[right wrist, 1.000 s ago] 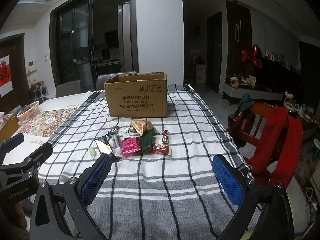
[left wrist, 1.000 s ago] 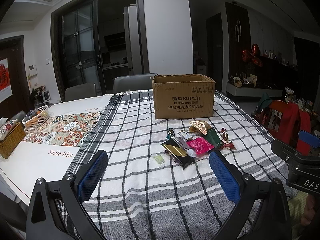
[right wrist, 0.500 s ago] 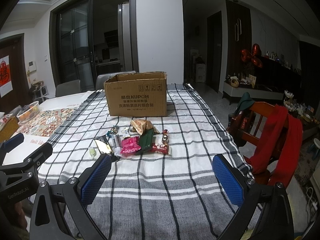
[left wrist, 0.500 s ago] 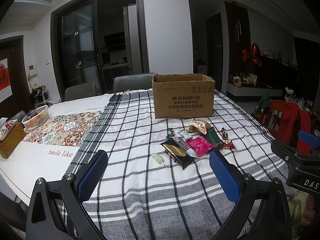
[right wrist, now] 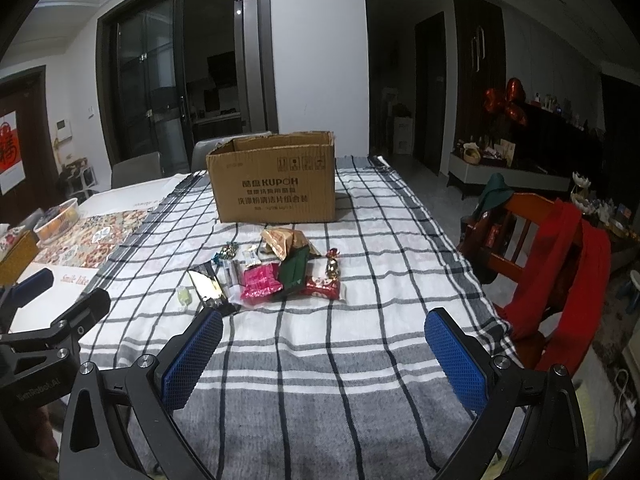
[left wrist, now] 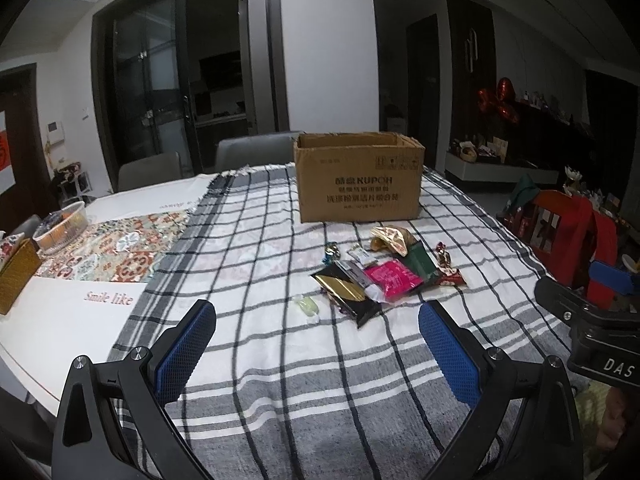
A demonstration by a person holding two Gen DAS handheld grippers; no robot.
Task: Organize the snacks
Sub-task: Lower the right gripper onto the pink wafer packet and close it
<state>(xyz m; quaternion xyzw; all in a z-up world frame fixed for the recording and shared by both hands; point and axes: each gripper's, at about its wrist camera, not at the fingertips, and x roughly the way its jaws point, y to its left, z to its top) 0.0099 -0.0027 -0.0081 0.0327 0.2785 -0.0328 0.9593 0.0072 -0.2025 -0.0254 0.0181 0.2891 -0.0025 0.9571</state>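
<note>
An open cardboard box [left wrist: 359, 182] [right wrist: 275, 184] stands on the checked tablecloth [left wrist: 256, 264] [right wrist: 384, 248]. In front of it lies a loose pile of snack packets: a pink packet [left wrist: 393, 277] [right wrist: 261, 282], a dark green one [left wrist: 420, 261] [right wrist: 295, 270], a black-and-gold one [left wrist: 345, 293] [right wrist: 208, 287], a crumpled gold bag [left wrist: 390, 237] [right wrist: 282, 239], a red wrapper [right wrist: 322, 289] and a small pale green candy [left wrist: 306, 305] [right wrist: 184, 295]. My left gripper [left wrist: 316, 346] is open, near the table's front, short of the pile. My right gripper [right wrist: 323, 354] is open too, empty, to the pile's right.
A patterned mat [left wrist: 116, 248], a white basket [left wrist: 62, 226] and a woven box [left wrist: 16, 272] sit on the table's left. A wooden chair with a red cloth [right wrist: 560, 264] stands at the right edge. Grey chairs [left wrist: 252, 152] stand behind the table.
</note>
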